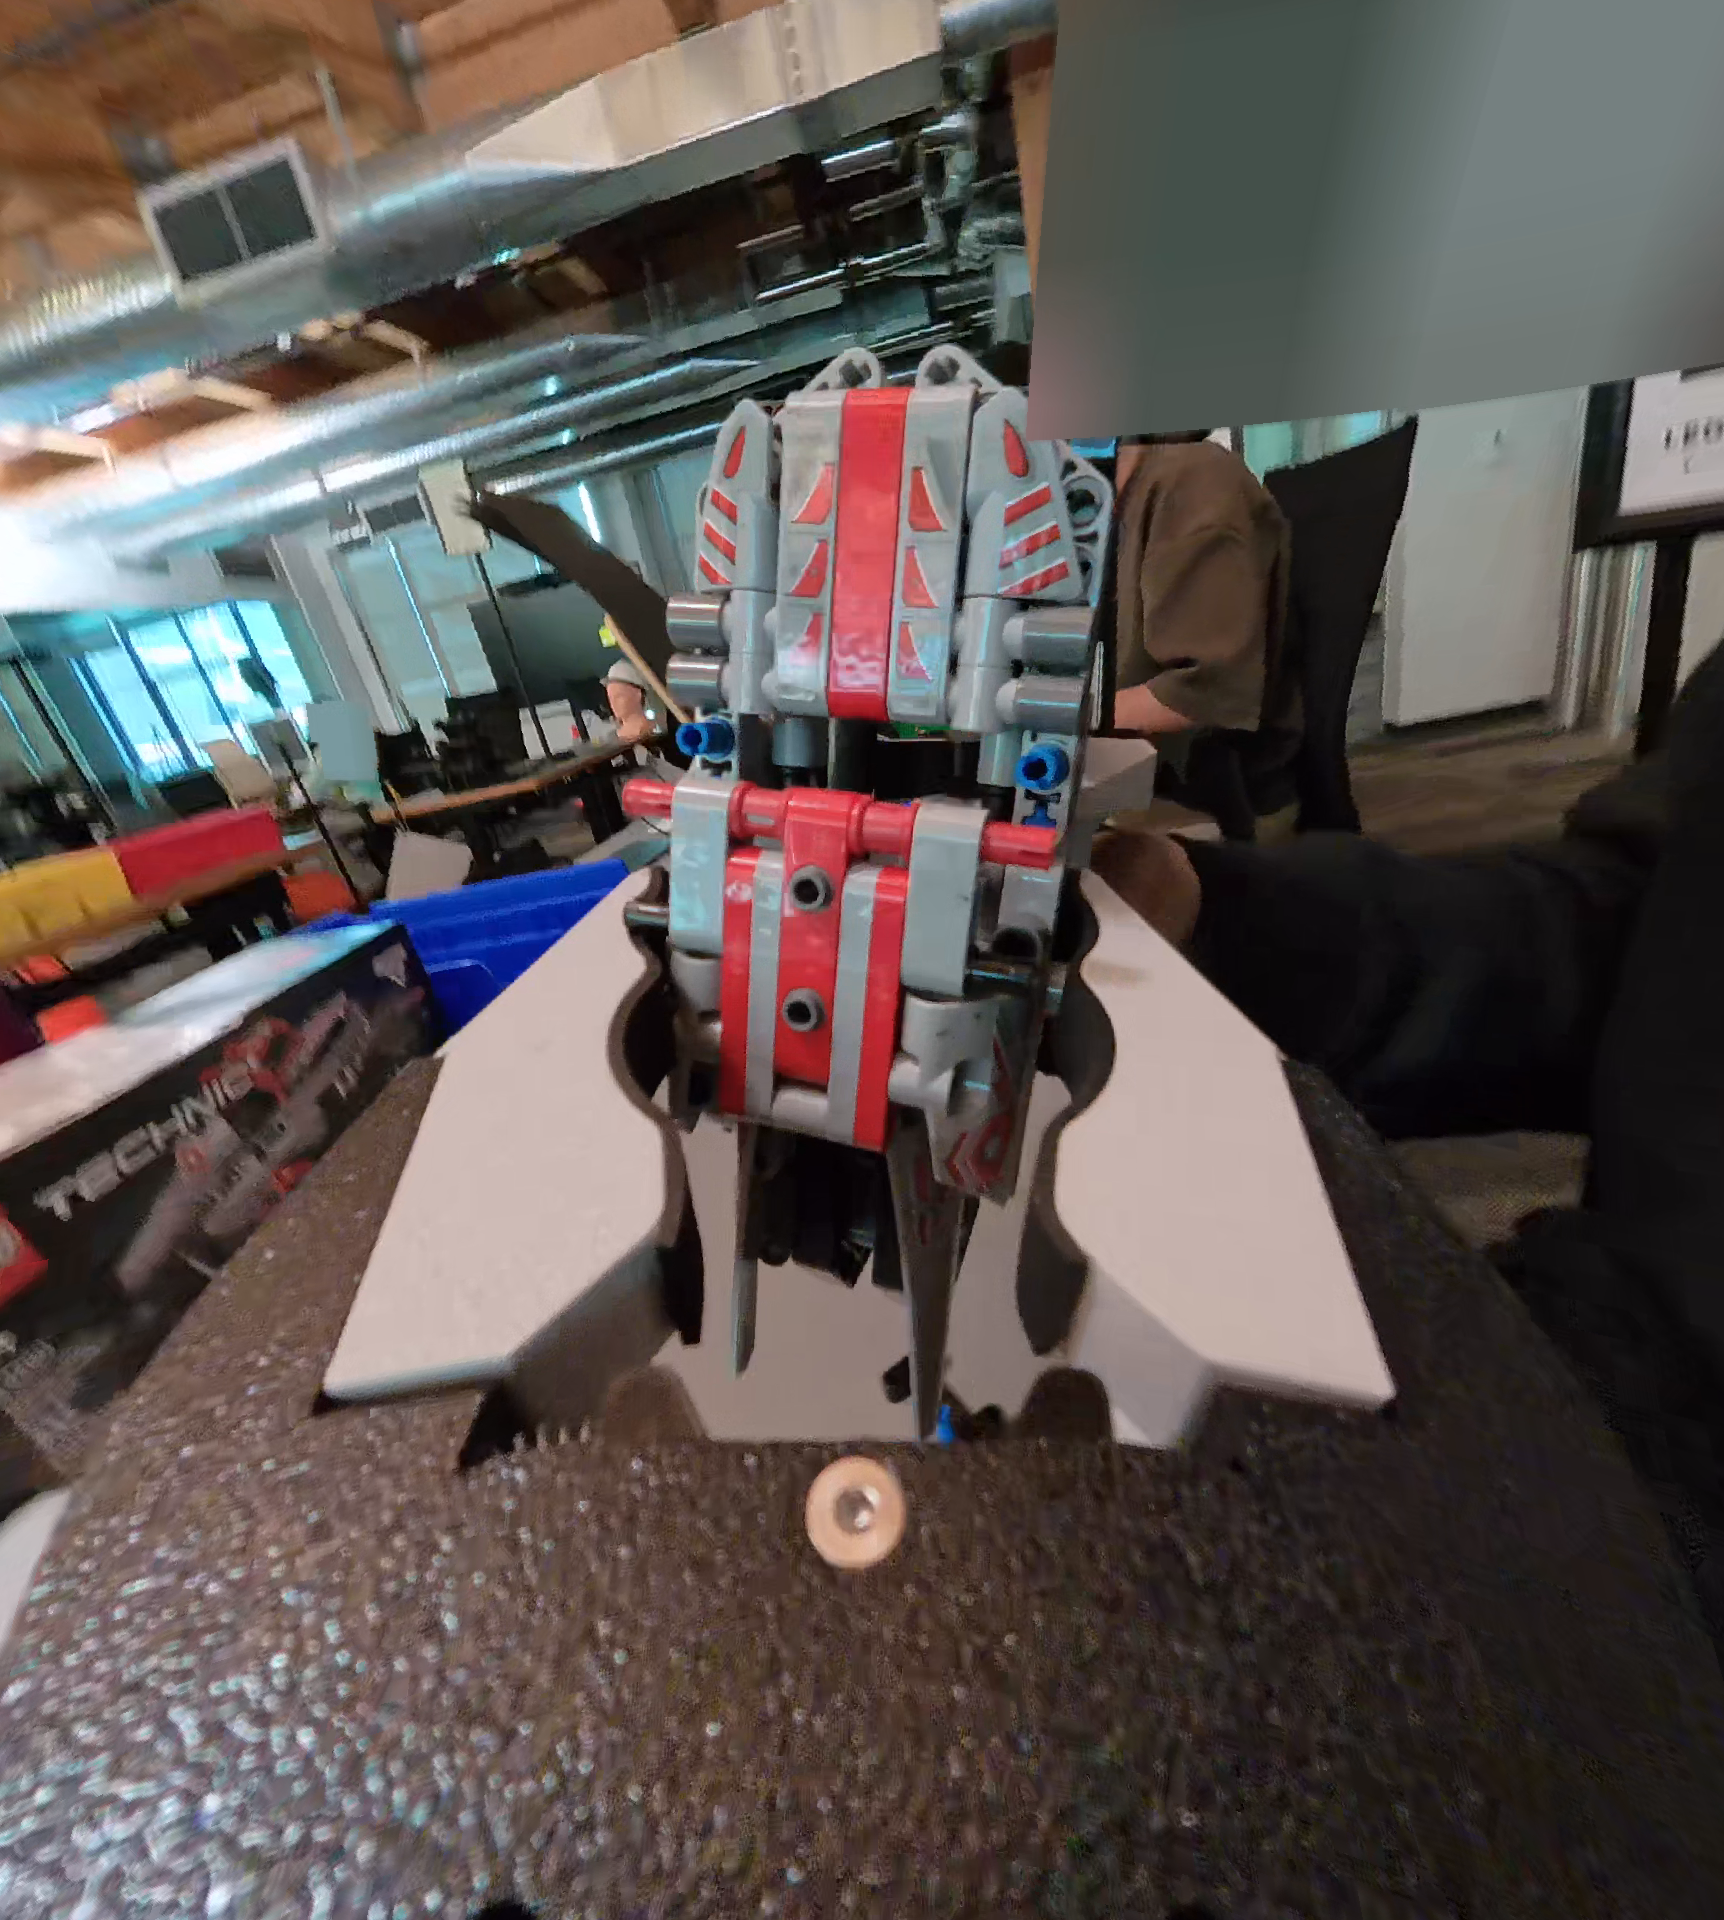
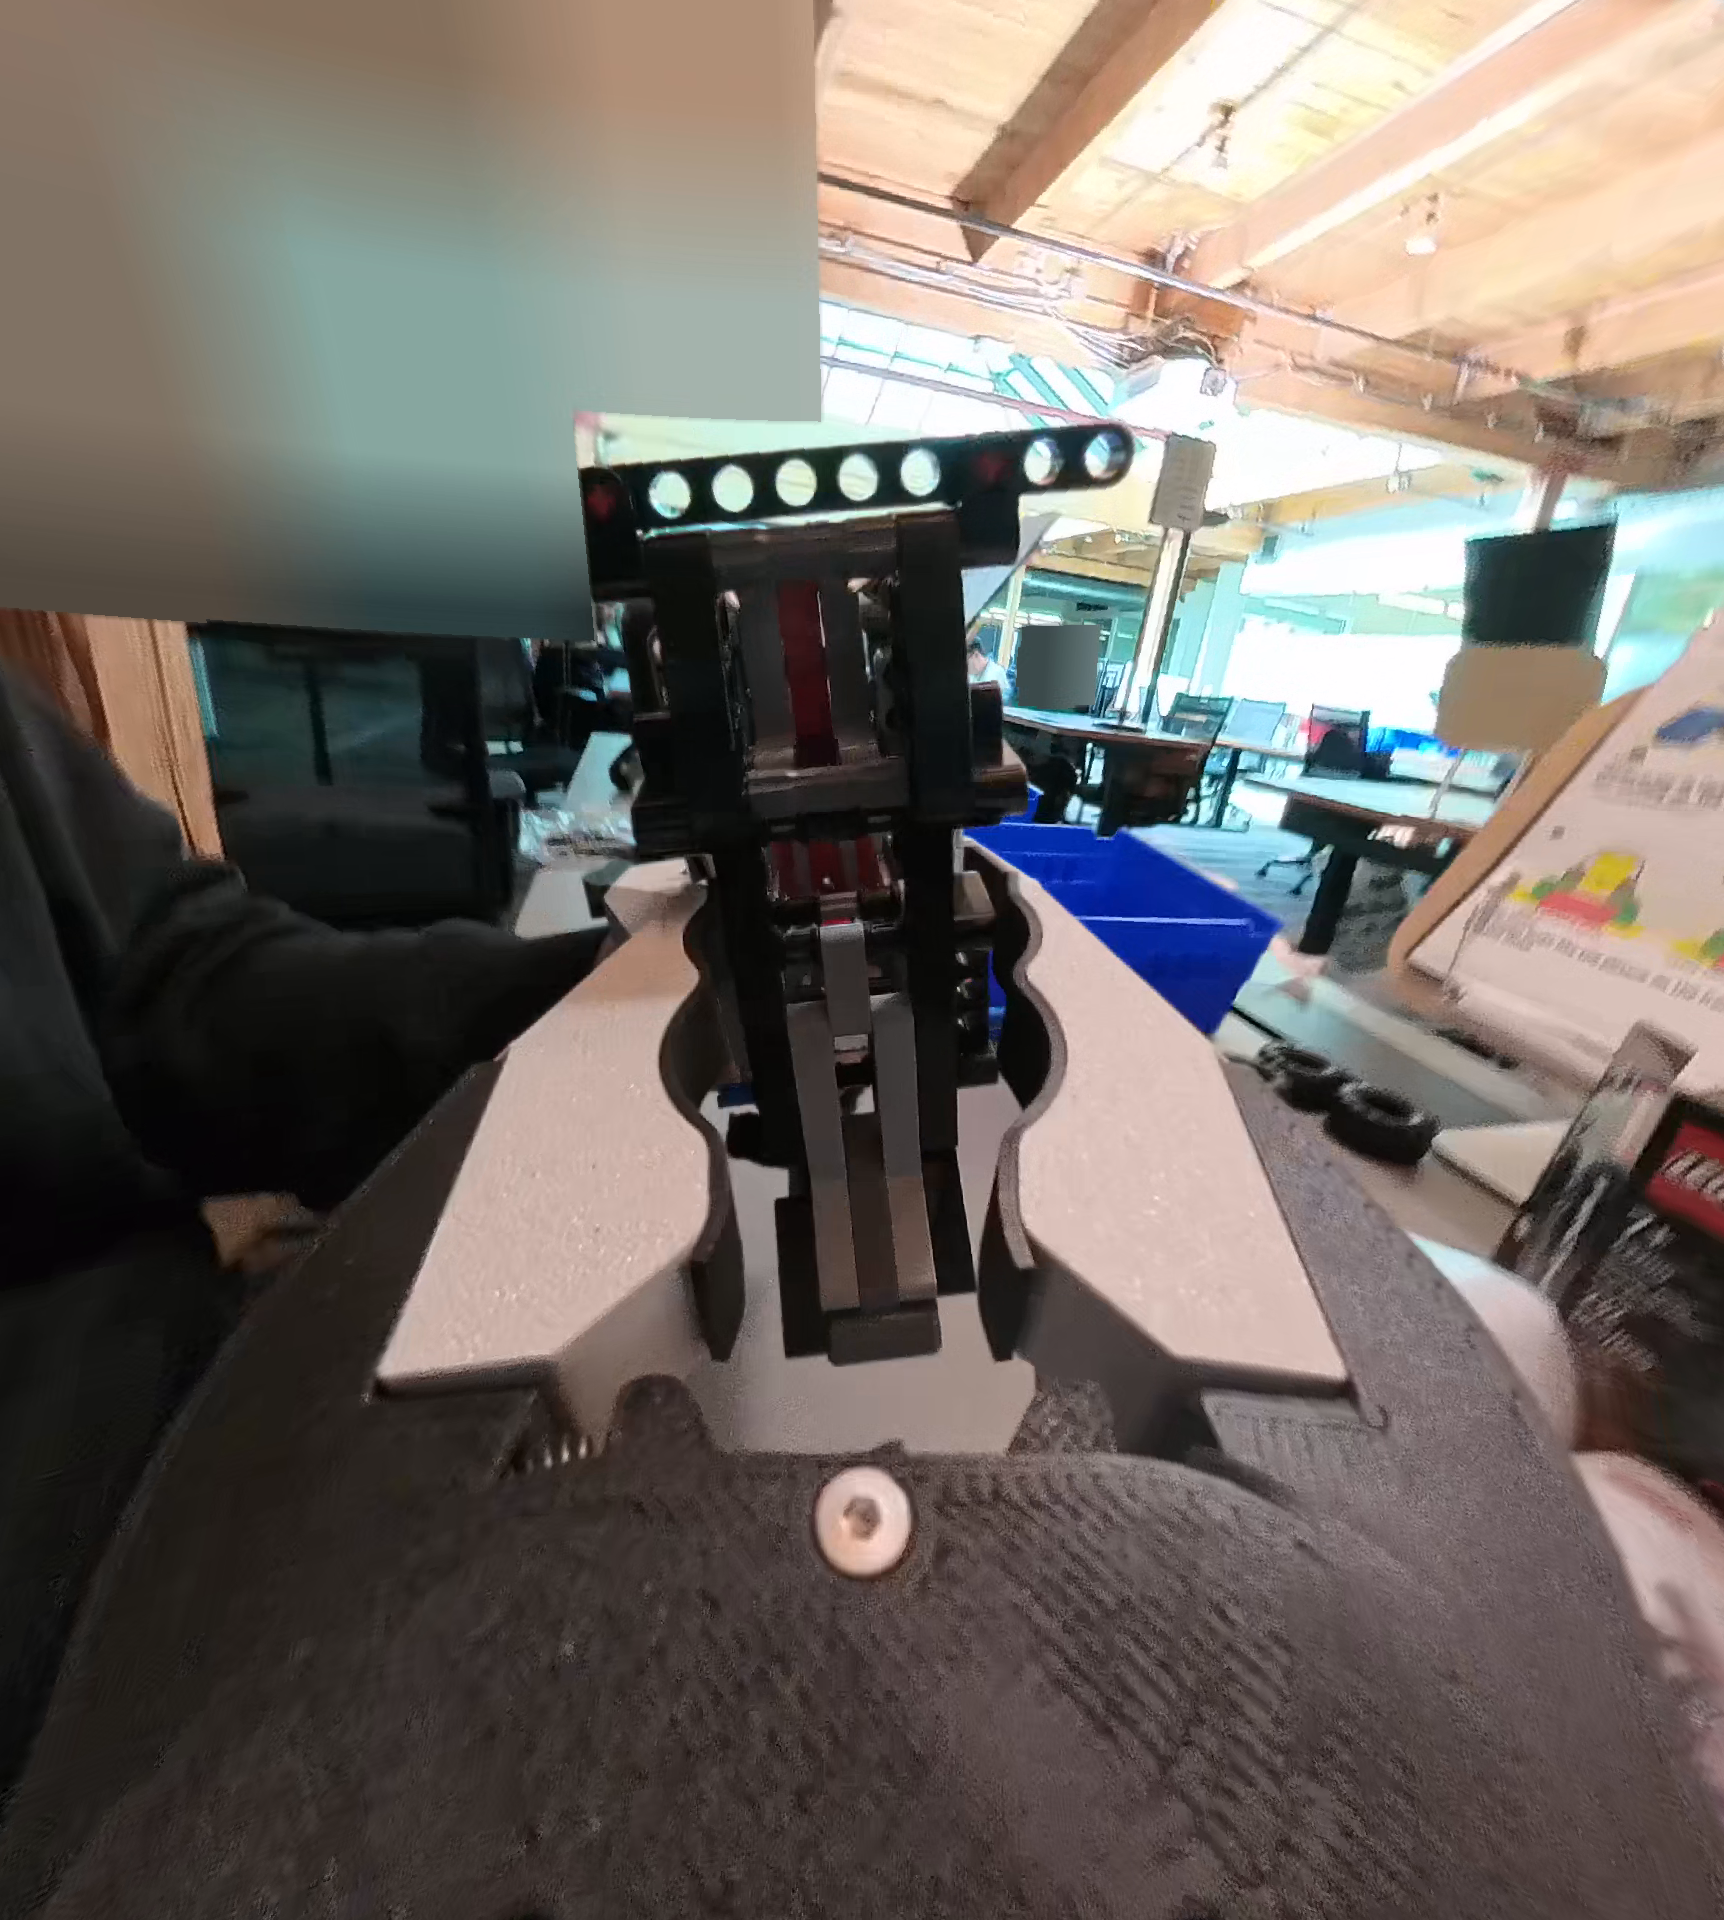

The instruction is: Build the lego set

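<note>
Roughly, model: grey-and-red lego model [image 1: 863,790] held up in the air, off any worktop, clamped from two opposite sides.
Left gripper: left gripper [image 1: 863,1039] jaws narrow, closed on the model's lower red-striped part; panelled face toward this camera.
Right gripper: right gripper [image 2: 853,1039] jaws narrow, closed on the black frame side [image 2: 816,727] of the same model.
Long axis: runs 6 to 12 o'clock in both views, straight out along the fingers; top end sticks well past the tips.
Key relation: model sits dead centre between both jaws, neither gripper nearer; black holed beam [image 2: 858,483] lies crosswise at 12 o'clock, overhanging toward 2 o'clock.
Next move (judgement): one gripper must let go to fetch a part; the other then carries the model alone.
Loose parts: black tyres [image 2: 1357,1101] at 3 o'clock, right view.
Surroundings: set box [image 1: 162,1143] at 9 o'clock, blue bin [image 2: 1128,914] at 2 o'clock, instruction sheet [image 2: 1668,883] at 3 o'clock.
</note>
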Motion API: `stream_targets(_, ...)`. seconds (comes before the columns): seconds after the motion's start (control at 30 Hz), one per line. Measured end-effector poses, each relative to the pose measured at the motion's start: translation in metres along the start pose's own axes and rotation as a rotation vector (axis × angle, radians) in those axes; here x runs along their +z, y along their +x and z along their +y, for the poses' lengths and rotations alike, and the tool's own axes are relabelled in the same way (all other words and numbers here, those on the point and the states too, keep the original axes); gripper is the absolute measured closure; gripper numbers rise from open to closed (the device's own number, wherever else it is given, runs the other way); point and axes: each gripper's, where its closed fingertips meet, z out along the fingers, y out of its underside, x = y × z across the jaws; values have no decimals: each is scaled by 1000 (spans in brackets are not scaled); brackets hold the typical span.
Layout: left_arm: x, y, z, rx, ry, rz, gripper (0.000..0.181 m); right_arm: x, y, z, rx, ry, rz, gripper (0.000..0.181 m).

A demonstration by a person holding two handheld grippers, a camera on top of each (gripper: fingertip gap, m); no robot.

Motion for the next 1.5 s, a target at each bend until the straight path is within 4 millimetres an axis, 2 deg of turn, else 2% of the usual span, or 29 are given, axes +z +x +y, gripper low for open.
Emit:
stream_targets(0.1,-1,5,0,137,-30,14,109,-2,-7,3,-153,-16,-25,130)
stream_targets(0.27,-6,16,-12,312,5,44,109,0,-22,-4,-304,30,-50,130)
stream_targets(0.33,-7,21,-16,332,28,66,110,2,-29,-7,-387,33,-56,130)
stream_targets(0.4,-8,24,-17,299,50,89,109,3,-34,-10,-399,41,-76,129)
stream_targets(0.67,-6,22,-16,273,67,80,110,2,-29,-5,-275,22,-88,125)
stream_targets(0.9,-3,13,-7,117,85,38,110,1,-18,0,-144,37,-77,127)
stream_targets(1.07,0,6,3,1,29,24,109,0,-8,7,-75,-10,-47,128)
stream_targets(1.23,1,0,5,-76,-26,19,108,1,-1,7,-4,2,-19,128)
stream_targets(1.4,2,-2,11,-52,-96,6,109,-1,3,9,66,1,-28,128)
stream_targets(1.5,-1,-3,14,-107,-121,20,108,-1,6,11,128,4,-31,128)
